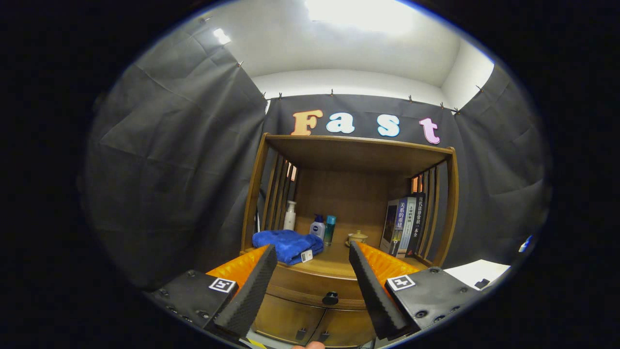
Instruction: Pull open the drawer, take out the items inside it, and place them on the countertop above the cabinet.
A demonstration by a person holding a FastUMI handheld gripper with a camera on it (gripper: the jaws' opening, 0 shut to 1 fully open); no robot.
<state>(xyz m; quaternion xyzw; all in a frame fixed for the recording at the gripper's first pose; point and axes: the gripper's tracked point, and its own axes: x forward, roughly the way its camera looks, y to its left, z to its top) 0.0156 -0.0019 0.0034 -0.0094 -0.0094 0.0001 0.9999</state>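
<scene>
A wooden cabinet stands ahead of me with its drawer (pixel 310 283) closed under the countertop (pixel 334 265). The drawer's small black knob (pixel 330 297) sits between my two fingers and some way beyond them. My gripper (pixel 312 252) is open, its black ribbed pads (pixel 252 291) spread wide with nothing between them. What lies inside the drawer is hidden.
On the countertop lie a folded blue towel (pixel 286 245), a white bottle (pixel 290 215), a dark blue pump bottle (pixel 317 227), a teal can (pixel 330 230) and a small lidded pot (pixel 357 237). Books (pixel 404 225) lean at the right. Two lower doors (pixel 310 322) sit under the drawer.
</scene>
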